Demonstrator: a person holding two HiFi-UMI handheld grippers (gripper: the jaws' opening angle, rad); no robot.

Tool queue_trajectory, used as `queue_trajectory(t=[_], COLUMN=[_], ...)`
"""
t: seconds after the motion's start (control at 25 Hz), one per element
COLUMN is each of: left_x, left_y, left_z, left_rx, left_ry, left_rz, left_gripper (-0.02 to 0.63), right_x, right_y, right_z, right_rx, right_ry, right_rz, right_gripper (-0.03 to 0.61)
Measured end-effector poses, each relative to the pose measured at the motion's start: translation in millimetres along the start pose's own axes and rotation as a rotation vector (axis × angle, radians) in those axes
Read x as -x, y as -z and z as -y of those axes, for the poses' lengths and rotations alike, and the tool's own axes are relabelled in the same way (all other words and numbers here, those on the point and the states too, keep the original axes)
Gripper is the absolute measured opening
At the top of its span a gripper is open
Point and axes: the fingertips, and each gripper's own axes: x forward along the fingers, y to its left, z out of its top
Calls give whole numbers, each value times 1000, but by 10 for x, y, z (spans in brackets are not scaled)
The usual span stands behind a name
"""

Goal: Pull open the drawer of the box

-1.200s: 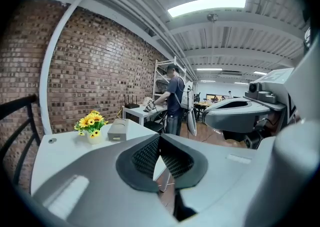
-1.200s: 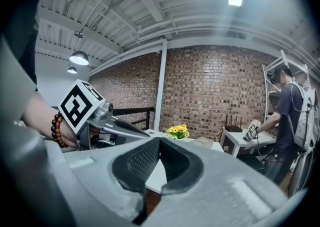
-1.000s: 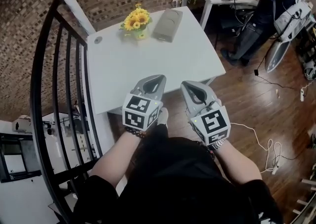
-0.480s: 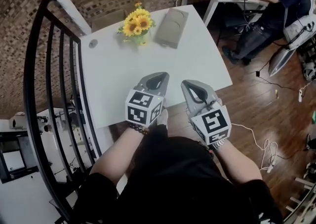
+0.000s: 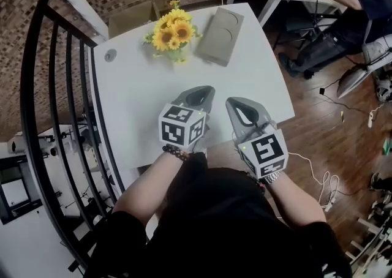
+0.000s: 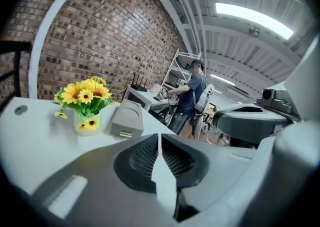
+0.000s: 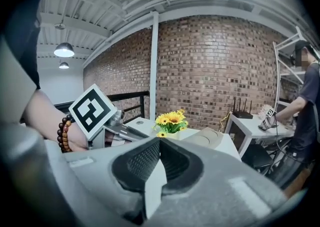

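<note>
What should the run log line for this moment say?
left claw: jaws just opening, empty | right claw: shut, empty | box: ahead, untouched | drawer: closed

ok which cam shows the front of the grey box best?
Left gripper view: the grey box faces the camera, its front face and a small pale pull there unobstructed, beside the sunflowers. Head view shows only its lid from above. Right gripper view catches just its top; the front is hidden.

Left gripper (image 5: pixel 206 90) nearer box (image 5: pixel 220 35) (jaws opening)
</note>
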Motion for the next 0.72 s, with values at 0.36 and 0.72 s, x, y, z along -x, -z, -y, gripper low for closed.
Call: queue_trajectory(t=[0.36, 0.72], left_x=[-371, -775], left_y=[75, 195], left_z=[-332, -624], left_rx=[186, 433], left_ry=[18, -20], left_rz=[-21, -1], left_gripper=[61, 86], right_x=[-276, -492], right_y=[64, 192], right_z=[220, 481], right_rx=[3, 0], right_ry=[-11, -98], right_rz=[-44, -70], right_gripper=[-9, -8])
